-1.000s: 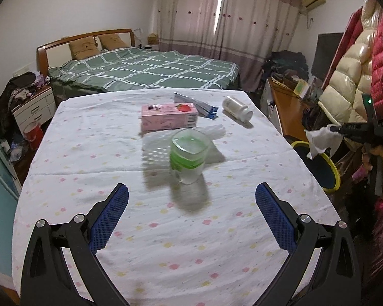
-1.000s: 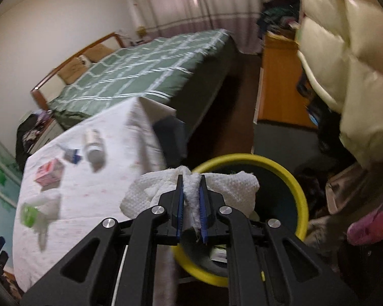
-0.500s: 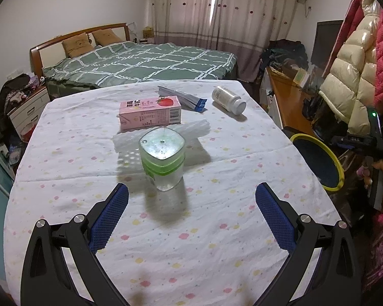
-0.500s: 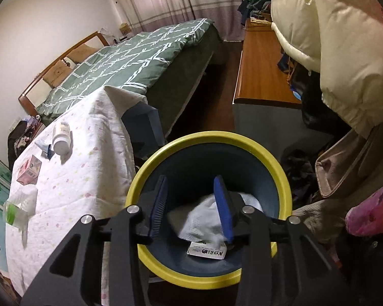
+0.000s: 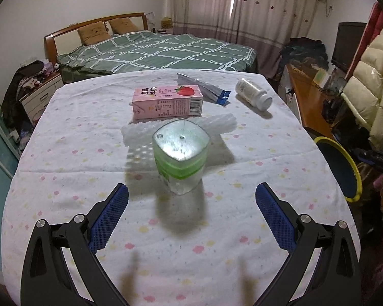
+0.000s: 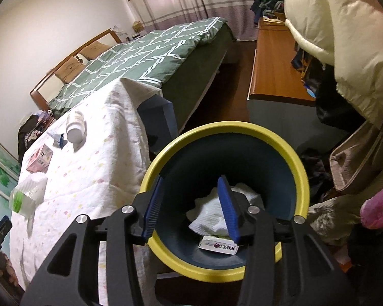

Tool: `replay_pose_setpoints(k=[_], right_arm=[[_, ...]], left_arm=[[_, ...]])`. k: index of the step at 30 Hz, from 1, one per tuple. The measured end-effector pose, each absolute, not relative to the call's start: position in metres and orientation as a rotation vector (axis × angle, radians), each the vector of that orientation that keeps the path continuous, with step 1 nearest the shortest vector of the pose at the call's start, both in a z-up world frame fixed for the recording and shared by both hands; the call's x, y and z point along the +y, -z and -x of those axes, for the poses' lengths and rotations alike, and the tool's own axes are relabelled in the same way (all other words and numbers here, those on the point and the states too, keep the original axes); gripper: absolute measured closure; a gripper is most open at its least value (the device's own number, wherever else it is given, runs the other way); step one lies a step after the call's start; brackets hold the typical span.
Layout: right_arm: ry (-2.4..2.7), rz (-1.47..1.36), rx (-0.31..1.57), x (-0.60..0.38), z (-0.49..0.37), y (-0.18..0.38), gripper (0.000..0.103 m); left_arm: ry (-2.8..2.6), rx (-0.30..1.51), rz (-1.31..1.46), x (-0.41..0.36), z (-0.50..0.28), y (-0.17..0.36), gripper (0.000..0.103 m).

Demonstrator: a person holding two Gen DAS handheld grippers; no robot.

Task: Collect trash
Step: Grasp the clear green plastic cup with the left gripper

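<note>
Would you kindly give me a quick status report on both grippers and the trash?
Right gripper opening over bin, nothing between pads; tissue in bin. Left gripper open, facing clear cup on table. Nothing in the way.

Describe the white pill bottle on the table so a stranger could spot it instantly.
Start at the table with the dotted white cloth, then look to its far right corner, nearest the wooden desk. The white pill bottle lies there on its side, the only round, capped container, just right of the blue-ended foil pouch.
</note>
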State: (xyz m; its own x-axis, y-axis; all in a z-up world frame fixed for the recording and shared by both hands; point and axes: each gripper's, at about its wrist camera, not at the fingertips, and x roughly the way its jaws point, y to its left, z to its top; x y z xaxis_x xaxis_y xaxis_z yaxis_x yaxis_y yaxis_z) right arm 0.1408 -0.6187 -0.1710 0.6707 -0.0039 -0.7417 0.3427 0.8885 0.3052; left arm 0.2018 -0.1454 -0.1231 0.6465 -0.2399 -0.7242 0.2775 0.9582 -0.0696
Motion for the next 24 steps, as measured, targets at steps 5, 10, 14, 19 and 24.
replay_pose_setpoints(k=[5,10,14,19,24], right_arm=[[0.189,-0.442,0.823,-0.615,-0.142,0.172,0.06],[0.187,-0.443,0.824,-0.615,-0.142,0.173,0.06],[0.187,-0.444,0.828,-0.615,-0.142,0.175,0.06],[0.182,-0.447,0.838,-0.614,-0.145,0.179,0.06],[0.175,-0.45,0.842,-0.613,-0.147,0.181,0.06]], left_arm=[[0.294,0.819,-0.037,-0.151,-0.221,0.129,0.005],[0.272,0.846,-0.038,-0.154,-0.246,0.14,0.005],[0.271,0.865,-0.026,-0.154,-0.258,0.148,0.006],[0.274,0.862,-0.04,-0.156,-0.266,0.152,0.02],[0.281,0.867,-0.045,-0.158,-0.268,0.154,0.038]])
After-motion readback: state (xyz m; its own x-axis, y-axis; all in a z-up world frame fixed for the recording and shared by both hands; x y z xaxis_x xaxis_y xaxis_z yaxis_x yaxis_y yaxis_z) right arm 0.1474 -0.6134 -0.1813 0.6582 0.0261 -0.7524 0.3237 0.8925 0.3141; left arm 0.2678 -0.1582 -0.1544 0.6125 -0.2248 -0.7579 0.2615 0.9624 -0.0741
